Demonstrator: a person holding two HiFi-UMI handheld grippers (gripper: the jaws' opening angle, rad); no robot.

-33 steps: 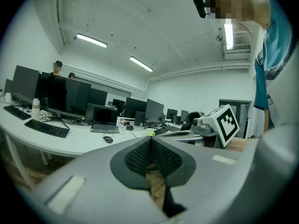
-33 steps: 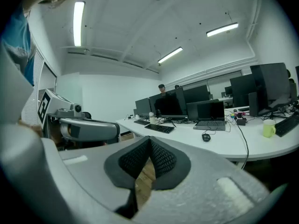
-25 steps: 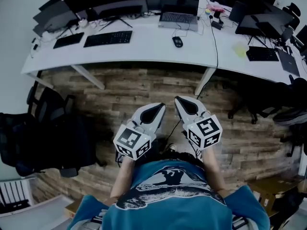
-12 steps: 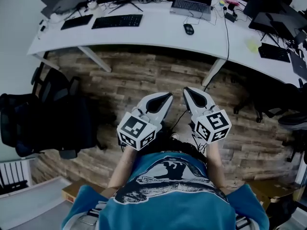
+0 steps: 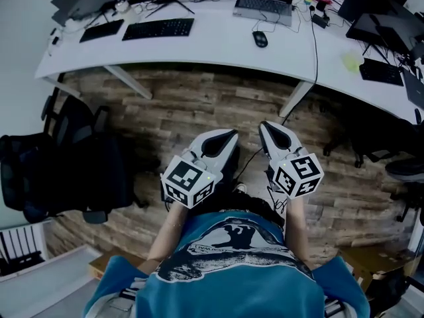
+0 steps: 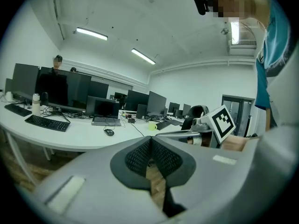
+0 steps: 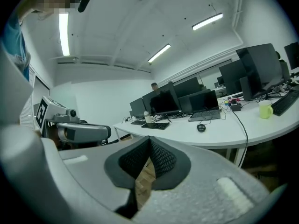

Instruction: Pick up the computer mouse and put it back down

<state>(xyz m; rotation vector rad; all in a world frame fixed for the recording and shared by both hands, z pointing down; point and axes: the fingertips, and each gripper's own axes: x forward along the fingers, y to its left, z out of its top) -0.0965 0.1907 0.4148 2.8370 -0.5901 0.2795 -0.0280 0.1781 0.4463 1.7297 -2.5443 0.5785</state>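
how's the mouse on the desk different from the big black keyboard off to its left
The computer mouse is a small rounded oval; the keyboard is a long flat rectangle and far larger. The mouse lies just in front of the open laptop; the keyboard lies well to the left of that laptop. Both are black and rest flat on the white desk.
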